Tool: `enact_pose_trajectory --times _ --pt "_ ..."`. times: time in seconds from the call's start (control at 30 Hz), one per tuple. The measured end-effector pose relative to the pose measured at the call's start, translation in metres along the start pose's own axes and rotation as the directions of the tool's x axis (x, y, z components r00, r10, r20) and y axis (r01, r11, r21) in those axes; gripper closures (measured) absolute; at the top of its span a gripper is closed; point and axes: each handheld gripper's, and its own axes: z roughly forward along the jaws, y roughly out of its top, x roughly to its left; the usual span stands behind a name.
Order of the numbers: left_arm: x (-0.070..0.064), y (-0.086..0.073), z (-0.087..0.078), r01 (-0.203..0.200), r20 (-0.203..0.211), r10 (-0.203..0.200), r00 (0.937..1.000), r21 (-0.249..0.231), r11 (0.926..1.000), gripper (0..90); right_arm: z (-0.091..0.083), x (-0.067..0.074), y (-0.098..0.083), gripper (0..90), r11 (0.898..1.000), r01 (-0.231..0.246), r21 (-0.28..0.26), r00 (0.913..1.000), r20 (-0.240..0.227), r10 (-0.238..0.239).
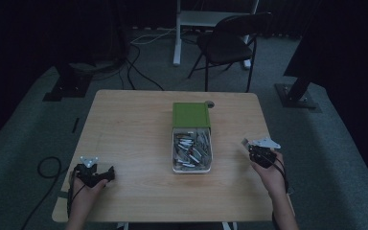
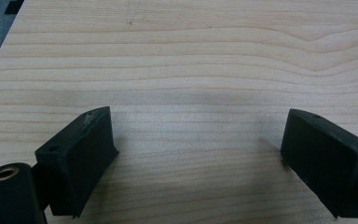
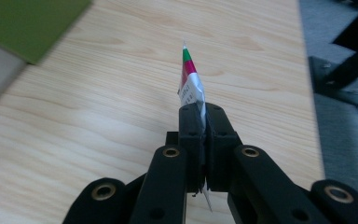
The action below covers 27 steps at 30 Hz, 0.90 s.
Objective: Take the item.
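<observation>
A white box (image 1: 192, 167) with a green lid (image 1: 190, 114) slid back stands mid-table and holds several small sachets (image 1: 191, 148). My right gripper (image 1: 247, 144) hovers to the box's right, near the table's right edge, shut on one thin sachet (image 3: 190, 80) that is white with a red and green end and sticks up from between the jaws. The same sachet shows as a pale sliver (image 1: 245, 142) at that gripper's tip. My left gripper (image 1: 106, 174) rests low at the table's front left, open, with only bare wood (image 2: 196, 140) between its fingers (image 2: 81, 154).
The wooden table (image 1: 129, 139) has rounded corners. A small grey thing (image 1: 210, 103) lies just behind the lid. A black folding chair (image 1: 227, 43) and a white desk leg (image 1: 177, 33) stand beyond the far edge. Cables (image 1: 139, 72) run over the carpet.
</observation>
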Motion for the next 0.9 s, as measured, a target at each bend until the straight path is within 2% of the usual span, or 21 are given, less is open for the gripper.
enact_pose_trajectory --times 0.03,0.17,0.4,0.67,0.83,0.9 --pt "0.000 0.000 0.000 0.000 0.000 0.000 1.0000 0.000 1.0000 10.3 0.001 -0.001 -0.001 87.2 1.000 0.006 0.003 0.9998 0.017 -0.007" --pt "0.000 0.000 0.000 0.000 0.000 0.000 1.0000 0.000 1.0000 10.3 0.006 -0.002 -0.004 87.1 1.000 0.005 0.022 0.9995 0.032 -0.005" --pt "0.000 0.000 0.000 0.000 0.000 0.000 1.0000 0.000 1.0000 10.3 0.009 0.008 -0.012 86.8 0.999 0.031 0.044 0.9995 0.006 -0.031" --pt "0.000 0.000 0.000 0.000 0.000 0.000 1.0000 0.000 1.0000 10.3 0.008 0.024 -0.017 82.5 0.998 0.042 0.050 0.9973 -0.063 -0.039" --pt "0.000 0.000 0.000 0.000 0.000 0.000 1.0000 0.000 1.0000 10.3 0.008 0.030 -0.021 74.7 0.998 0.028 0.062 0.9924 -0.121 -0.020" --pt "0.000 0.000 0.000 0.000 0.000 0.000 1.0000 0.000 1.0000 10.3 0.008 0.032 -0.023 70.1 0.997 0.004 0.075 0.9876 -0.157 0.008"
